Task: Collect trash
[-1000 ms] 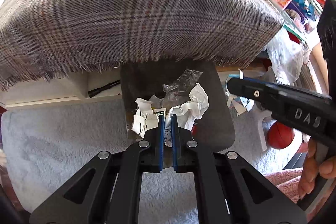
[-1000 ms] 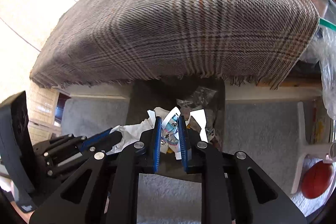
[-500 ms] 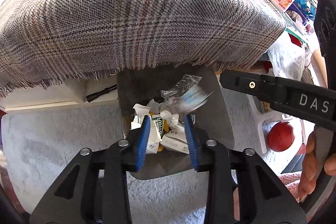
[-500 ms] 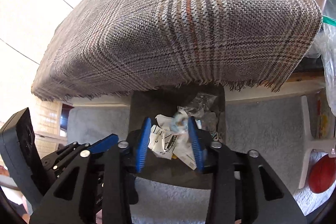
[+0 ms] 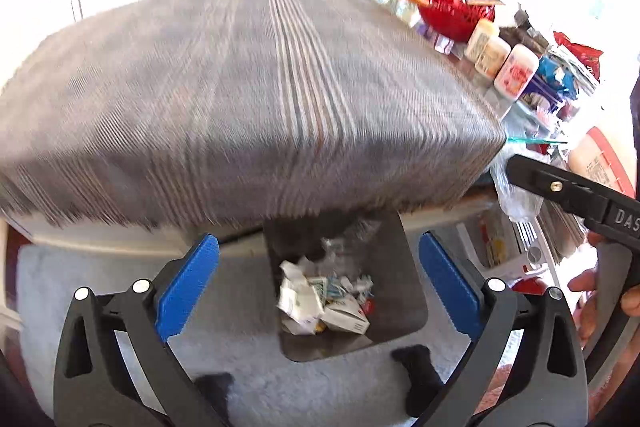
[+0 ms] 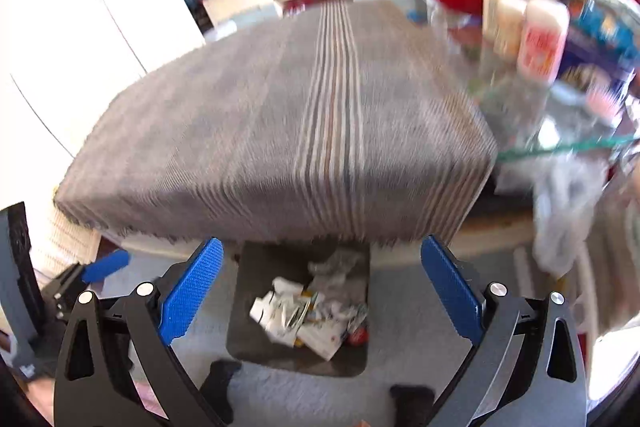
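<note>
A dark grey bin (image 5: 404, 303) stands on the floor below the table edge, holding crumpled paper, small boxes and plastic wrap (image 5: 320, 301). It also shows in the right wrist view (image 6: 244, 331) with the same trash (image 6: 308, 315). My left gripper (image 5: 318, 287) is wide open and empty above the bin. My right gripper (image 6: 320, 289) is wide open and empty above it too. The right gripper's side (image 5: 568, 191) shows at the right of the left wrist view, and a left fingertip (image 6: 106, 265) at the left of the right wrist view.
A table with a grey plaid cloth (image 5: 248, 99) overhangs the bin. Bottles (image 5: 516, 67), a red basket (image 5: 452, 11) and packets crowd its right side. A plastic bag (image 6: 568, 211) hangs off the right edge. Pale grey carpet (image 5: 80, 291) covers the floor.
Both grippers opened from shut to wide open, and the paper trash they held dropped into the bin. Both have lifted and tilted up, so more of the table top shows.
</note>
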Action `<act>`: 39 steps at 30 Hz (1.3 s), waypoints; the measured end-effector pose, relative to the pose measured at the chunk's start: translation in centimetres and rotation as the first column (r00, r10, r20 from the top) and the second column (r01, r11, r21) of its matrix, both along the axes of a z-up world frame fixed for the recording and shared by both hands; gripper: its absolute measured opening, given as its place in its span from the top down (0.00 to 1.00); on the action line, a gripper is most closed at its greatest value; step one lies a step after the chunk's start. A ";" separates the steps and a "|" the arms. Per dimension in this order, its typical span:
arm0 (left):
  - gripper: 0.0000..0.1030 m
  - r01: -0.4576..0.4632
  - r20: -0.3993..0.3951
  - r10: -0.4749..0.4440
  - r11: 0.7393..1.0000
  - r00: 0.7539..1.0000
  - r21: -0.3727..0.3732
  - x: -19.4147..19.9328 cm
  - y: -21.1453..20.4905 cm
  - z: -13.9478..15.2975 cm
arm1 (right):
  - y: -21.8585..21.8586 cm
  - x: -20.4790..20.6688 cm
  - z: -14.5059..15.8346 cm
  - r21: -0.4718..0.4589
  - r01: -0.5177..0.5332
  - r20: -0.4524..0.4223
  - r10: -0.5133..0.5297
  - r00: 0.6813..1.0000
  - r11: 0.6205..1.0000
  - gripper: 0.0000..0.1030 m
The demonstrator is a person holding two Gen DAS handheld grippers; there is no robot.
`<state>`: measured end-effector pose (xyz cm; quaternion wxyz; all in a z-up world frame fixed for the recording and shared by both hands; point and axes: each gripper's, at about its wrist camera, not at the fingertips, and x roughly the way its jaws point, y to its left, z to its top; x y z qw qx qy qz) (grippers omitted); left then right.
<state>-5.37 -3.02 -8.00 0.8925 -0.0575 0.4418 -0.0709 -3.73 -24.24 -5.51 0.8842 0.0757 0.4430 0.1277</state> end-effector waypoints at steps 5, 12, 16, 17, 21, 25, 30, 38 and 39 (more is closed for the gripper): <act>0.08 -0.037 0.128 0.033 0.999 0.991 0.036 -1.0 1.2 5.5 | -0.9 -1.2 4.5 -0.046 0.036 0.102 -0.031 0.994 0.998 0.03; 0.08 -0.095 0.309 0.057 0.989 0.949 0.111 -2.6 2.2 10.8 | -1.3 -3.5 9.5 -0.084 0.095 0.316 -0.064 0.947 0.992 0.03; 0.08 -0.109 0.361 0.068 0.990 0.930 0.094 -3.3 3.0 11.5 | -1.1 -4.8 10.5 -0.084 0.114 0.419 -0.069 0.906 0.990 0.03; 0.08 -0.114 0.368 0.071 0.989 0.927 0.095 -3.4 3.2 11.5 | -1.1 -5.0 10.4 -0.085 0.112 0.429 -0.065 0.901 0.990 0.03; 0.08 -0.173 0.390 0.123 0.980 0.913 0.096 -4.0 3.8 10.6 | -1.0 -5.7 9.2 -0.096 0.110 0.456 -0.054 0.889 0.989 0.03; 0.08 -0.166 0.367 0.124 0.982 0.922 0.086 -3.9 4.0 9.4 | -1.1 -5.5 8.3 -0.095 0.131 0.436 -0.077 0.897 0.987 0.03; 0.08 -0.151 0.375 0.096 0.981 0.922 0.122 -4.3 3.7 8.6 | -1.2 -5.1 7.1 -0.092 0.141 0.396 -0.094 0.913 0.986 0.03; 0.08 -0.140 0.394 0.076 0.981 0.916 0.136 -4.7 2.9 8.3 | -0.9 -5.2 6.8 -0.113 0.170 0.410 -0.110 0.906 0.979 0.03; 0.08 -0.140 0.397 0.075 0.980 0.915 0.139 -4.7 2.8 8.3 | -0.9 -5.3 6.8 -0.112 0.171 0.413 -0.110 0.904 0.979 0.03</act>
